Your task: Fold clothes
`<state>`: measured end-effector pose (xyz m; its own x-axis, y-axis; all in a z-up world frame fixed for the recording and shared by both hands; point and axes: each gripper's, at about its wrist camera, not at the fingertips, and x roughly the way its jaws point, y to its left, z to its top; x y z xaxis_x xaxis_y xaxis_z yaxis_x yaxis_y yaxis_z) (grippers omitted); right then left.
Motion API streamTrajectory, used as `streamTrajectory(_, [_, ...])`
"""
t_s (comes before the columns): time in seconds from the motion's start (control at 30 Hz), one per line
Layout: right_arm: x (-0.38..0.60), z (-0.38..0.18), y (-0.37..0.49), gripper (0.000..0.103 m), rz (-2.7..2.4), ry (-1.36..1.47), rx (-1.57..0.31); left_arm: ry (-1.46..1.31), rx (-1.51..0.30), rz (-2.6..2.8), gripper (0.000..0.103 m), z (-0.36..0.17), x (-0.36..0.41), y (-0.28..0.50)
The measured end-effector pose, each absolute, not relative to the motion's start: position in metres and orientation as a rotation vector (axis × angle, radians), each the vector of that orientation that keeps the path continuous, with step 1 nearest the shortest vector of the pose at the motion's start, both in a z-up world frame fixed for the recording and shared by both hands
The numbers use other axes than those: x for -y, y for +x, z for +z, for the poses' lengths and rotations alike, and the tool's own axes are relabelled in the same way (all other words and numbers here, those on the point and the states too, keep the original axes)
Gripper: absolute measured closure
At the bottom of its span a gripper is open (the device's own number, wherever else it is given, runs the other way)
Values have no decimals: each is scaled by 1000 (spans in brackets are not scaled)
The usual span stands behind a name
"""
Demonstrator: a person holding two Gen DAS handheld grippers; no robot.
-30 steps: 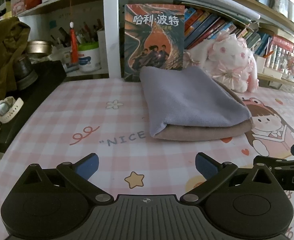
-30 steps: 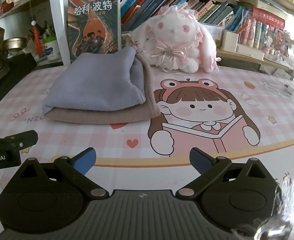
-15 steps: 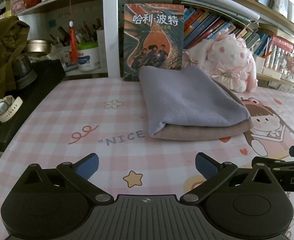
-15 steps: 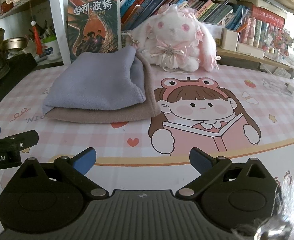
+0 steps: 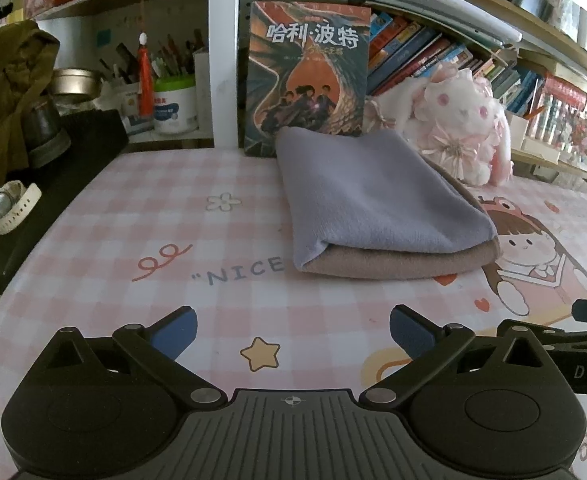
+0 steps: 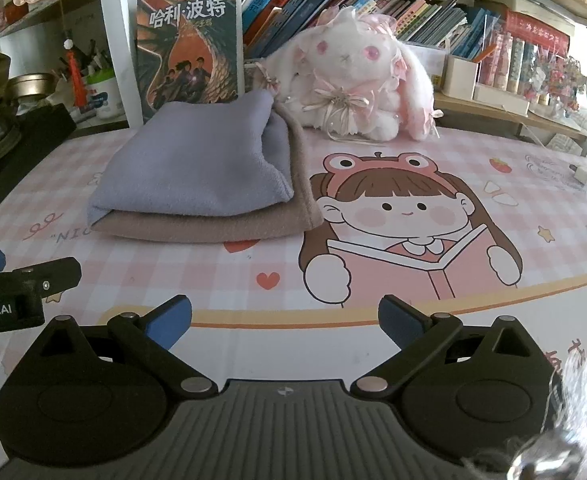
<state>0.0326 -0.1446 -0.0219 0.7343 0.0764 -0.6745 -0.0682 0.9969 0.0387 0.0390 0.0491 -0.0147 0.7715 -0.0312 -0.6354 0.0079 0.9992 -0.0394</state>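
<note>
The pink checked table mat [image 6: 373, 292] spread across the desk; on it, near the back, lay the folded lavender garment [image 5: 373, 196] stacked on the folded tan garment [image 5: 393, 262], just in front of an upright book [image 5: 309, 72] and beside a white plush rabbit [image 6: 357, 76]; the left gripper [image 5: 291, 330] hung spread wide and empty above the mat; the right gripper [image 6: 285, 318] likewise gaped, grasping nothing.

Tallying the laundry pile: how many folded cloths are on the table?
2, stacked: the lavender cloth lies on top, and the tan cloth sits beneath it on the pink mat. Any thinner piece hidden between them would not show.
</note>
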Motion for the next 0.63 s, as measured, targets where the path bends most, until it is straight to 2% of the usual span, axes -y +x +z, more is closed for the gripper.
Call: streamTrajectory(0.63, [143,-22,32,2,76,10,-743,-53,-702,-20,0,-18,-51,40])
